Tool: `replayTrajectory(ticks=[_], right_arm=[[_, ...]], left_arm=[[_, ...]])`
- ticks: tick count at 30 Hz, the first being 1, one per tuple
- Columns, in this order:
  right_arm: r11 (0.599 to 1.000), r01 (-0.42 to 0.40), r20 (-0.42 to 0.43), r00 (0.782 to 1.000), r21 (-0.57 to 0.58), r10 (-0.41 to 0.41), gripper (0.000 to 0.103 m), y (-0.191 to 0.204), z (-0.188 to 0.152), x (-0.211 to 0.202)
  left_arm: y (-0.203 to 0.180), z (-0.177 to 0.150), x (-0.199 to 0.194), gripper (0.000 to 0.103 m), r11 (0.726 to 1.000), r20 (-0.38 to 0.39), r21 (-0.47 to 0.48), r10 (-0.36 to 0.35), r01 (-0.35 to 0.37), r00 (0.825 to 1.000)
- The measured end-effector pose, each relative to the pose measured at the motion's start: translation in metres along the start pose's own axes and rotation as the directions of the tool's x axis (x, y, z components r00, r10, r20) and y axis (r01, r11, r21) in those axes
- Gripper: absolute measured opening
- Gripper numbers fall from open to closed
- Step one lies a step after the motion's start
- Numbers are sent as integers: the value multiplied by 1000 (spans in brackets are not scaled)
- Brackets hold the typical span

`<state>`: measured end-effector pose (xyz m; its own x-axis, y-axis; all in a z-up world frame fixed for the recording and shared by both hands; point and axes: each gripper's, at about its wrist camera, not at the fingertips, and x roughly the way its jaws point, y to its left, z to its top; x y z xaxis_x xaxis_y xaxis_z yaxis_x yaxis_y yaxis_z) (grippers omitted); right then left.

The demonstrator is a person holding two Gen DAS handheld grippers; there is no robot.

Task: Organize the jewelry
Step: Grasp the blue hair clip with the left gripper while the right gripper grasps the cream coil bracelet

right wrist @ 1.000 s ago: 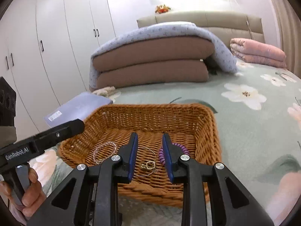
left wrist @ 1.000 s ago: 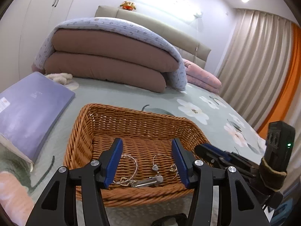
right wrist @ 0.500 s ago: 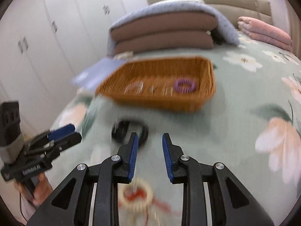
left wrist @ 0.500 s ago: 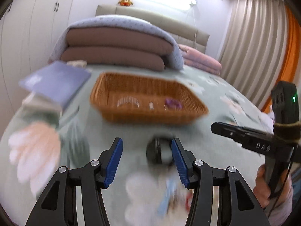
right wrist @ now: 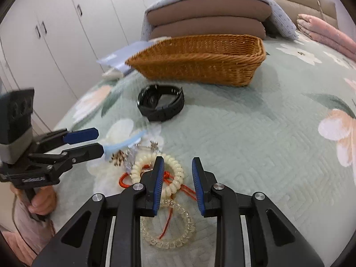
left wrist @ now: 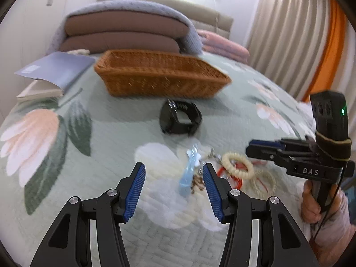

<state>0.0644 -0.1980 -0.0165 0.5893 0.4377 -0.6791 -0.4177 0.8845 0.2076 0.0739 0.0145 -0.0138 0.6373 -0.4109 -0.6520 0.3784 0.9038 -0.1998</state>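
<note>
My left claw stands spread above the blue hair clip on the bed; right claw spread over the cream coil bracelet. Both items judged light; clip stiff, slippery: grip mid-body.

Both wrist cameras sit low over the bed, close to the quilt, facing the headboard. The left view looks from the left, the right view from the right; both share the wicker basket, the black watch and the jewelry pile.
</note>
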Motion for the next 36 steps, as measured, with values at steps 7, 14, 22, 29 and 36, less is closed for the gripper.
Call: replayTrajectory(ticks=[7,14,22,29,36], right_arm=[[991,115,-22,993,-69,-116,30,15,-1,14],[975,184,-23,982,-125,-188,30,26,0,22],[971,192,-19,980,-141,-197,15,29,-2,23],[978,182,7,983,-102,-182,13,24,0,15],[983,174,67,983,-55,-170,13,18,3,0]], left_arm=[[-10,-6,18,55,998,-84,44,46,-43,995],[-23,-5,25,51,986,-84,104,137,-128,987],[-22,-2,26,16,989,-90,89,124,-116,988],[-23,-2,23,12,989,-62,82,130,-125,990],[-19,1,11,12,995,-12,43,93,-93,996]])
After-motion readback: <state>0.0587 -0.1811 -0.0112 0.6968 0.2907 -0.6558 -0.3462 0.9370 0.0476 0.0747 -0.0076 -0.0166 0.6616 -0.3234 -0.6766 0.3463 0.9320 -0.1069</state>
